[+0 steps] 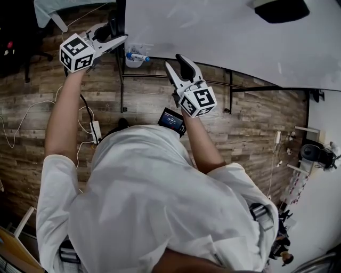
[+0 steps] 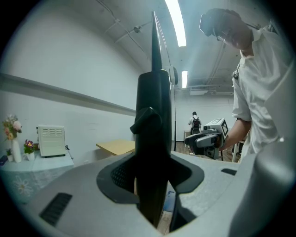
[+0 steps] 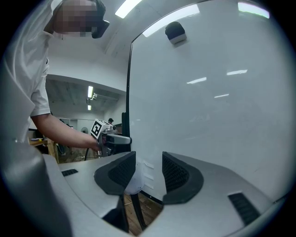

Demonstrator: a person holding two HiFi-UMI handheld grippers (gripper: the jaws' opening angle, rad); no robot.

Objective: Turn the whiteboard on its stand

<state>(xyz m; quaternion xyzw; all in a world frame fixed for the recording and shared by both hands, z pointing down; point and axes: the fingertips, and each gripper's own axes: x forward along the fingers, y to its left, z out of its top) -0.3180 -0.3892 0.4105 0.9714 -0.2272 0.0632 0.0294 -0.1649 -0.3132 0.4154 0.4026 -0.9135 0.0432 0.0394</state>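
The whiteboard [image 1: 213,32] fills the top of the head view, tilted on its black stand [image 1: 122,80]. My left gripper [image 1: 116,33] is at the board's left edge. In the left gripper view its jaws [image 2: 152,171] are shut on a black upright post [image 2: 152,115] with a knob, and the board's thin edge [image 2: 154,41] rises above. My right gripper [image 1: 175,61] is under the board's lower edge, near the middle. In the right gripper view it [image 3: 148,173] is open in front of the board's face [image 3: 208,92], with nothing pressed between the pads.
A black eraser [image 1: 282,9] sticks to the board. A small tray with a blue marker [image 1: 136,56] hangs on the stand. Cables and a power strip [image 1: 96,130] lie on the wood floor. Equipment [image 1: 314,152] stands at the right. A table with a white heater [image 2: 51,141] is off to the left.
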